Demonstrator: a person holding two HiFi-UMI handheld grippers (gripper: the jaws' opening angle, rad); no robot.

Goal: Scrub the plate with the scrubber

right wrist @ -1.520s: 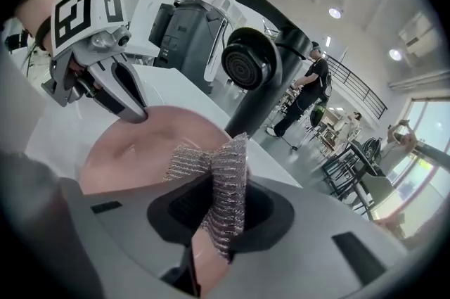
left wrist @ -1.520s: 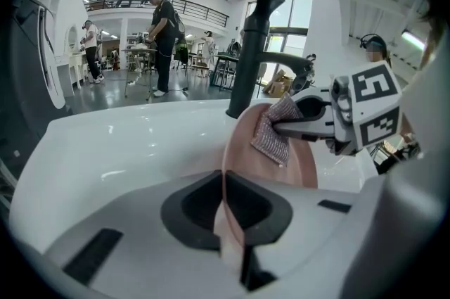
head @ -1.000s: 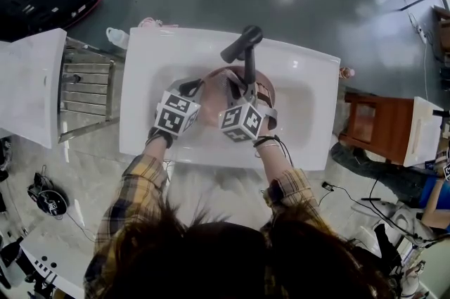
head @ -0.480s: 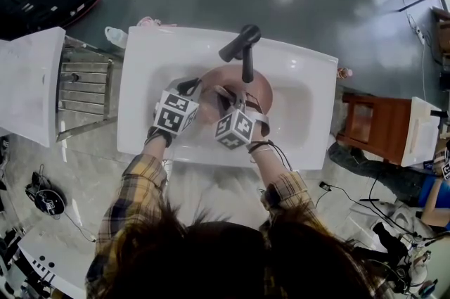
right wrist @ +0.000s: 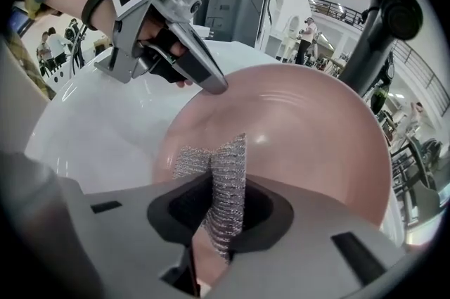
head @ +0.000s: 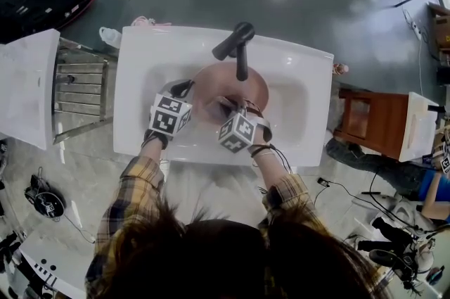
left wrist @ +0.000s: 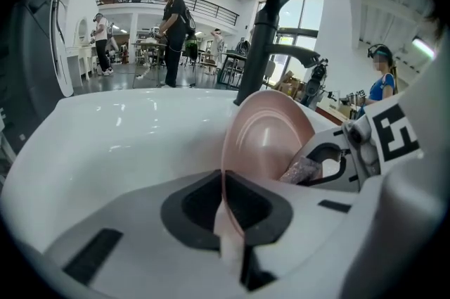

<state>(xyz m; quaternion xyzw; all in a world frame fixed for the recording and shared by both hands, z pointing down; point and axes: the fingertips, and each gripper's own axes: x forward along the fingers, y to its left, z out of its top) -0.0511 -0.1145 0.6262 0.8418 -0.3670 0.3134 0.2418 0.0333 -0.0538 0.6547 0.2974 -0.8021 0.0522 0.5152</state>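
Observation:
A pink plate point(head: 232, 90) sits tilted in the white sink point(head: 295, 65), under the black faucet point(head: 238, 44). My left gripper point(head: 188, 88) is shut on the plate's left rim; in the left gripper view the plate point(left wrist: 271, 143) stands edge-on between the jaws of my left gripper point(left wrist: 228, 210). My right gripper point(head: 228, 106) is shut on a silver mesh scrubber point(right wrist: 221, 185), which rests against the plate's face point(right wrist: 309, 136). The left gripper point(right wrist: 214, 83) shows at the plate's rim in the right gripper view. In the left gripper view the scrubber point(left wrist: 304, 167) touches the plate's inner face.
A metal drying rack point(head: 83, 90) stands left of the sink beside a white counter point(head: 28, 83). A wooden stool point(head: 373, 122) stands to the right. Cables and gear lie on the floor. People stand in the room's background point(left wrist: 172, 34).
The right gripper with the scrubber has slid leftward and toward me across the plate. The left gripper keeps its hold on the rim.

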